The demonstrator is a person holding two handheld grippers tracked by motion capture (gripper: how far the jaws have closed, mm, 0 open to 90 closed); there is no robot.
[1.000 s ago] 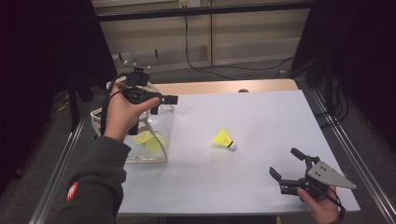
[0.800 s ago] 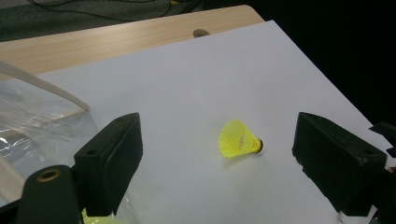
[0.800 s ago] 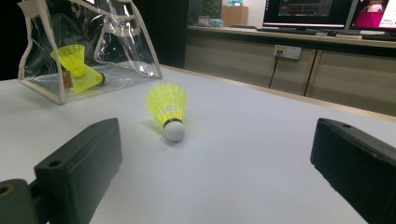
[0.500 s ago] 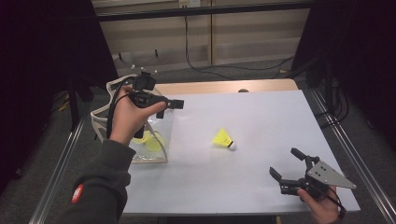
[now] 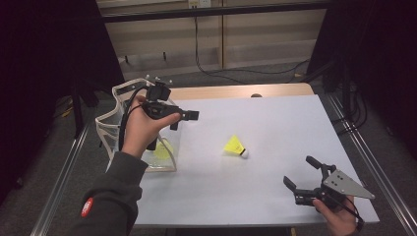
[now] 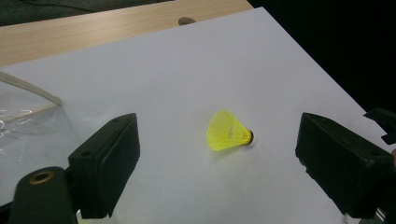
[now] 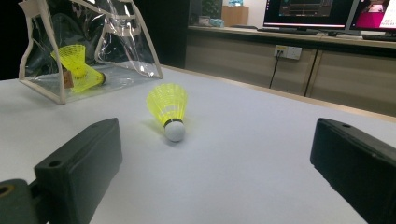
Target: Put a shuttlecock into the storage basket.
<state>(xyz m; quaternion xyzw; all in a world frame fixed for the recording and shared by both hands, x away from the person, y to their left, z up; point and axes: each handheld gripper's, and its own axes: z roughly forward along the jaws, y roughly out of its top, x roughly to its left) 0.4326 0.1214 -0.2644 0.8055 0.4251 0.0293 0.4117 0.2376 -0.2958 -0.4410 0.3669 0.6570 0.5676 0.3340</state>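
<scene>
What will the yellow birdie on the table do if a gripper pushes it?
The shuttlecock lies on its side on the white table, so a nudge would probably swing it round its rounded white tip rather than roll it straight. Its netted yellow skirt looks thin and light, so it may skid easily and dent under a hard squeeze.

Two lit monitors (image 7: 336, 11) stand on a counter (image 7: 289, 35) behind.
</scene>
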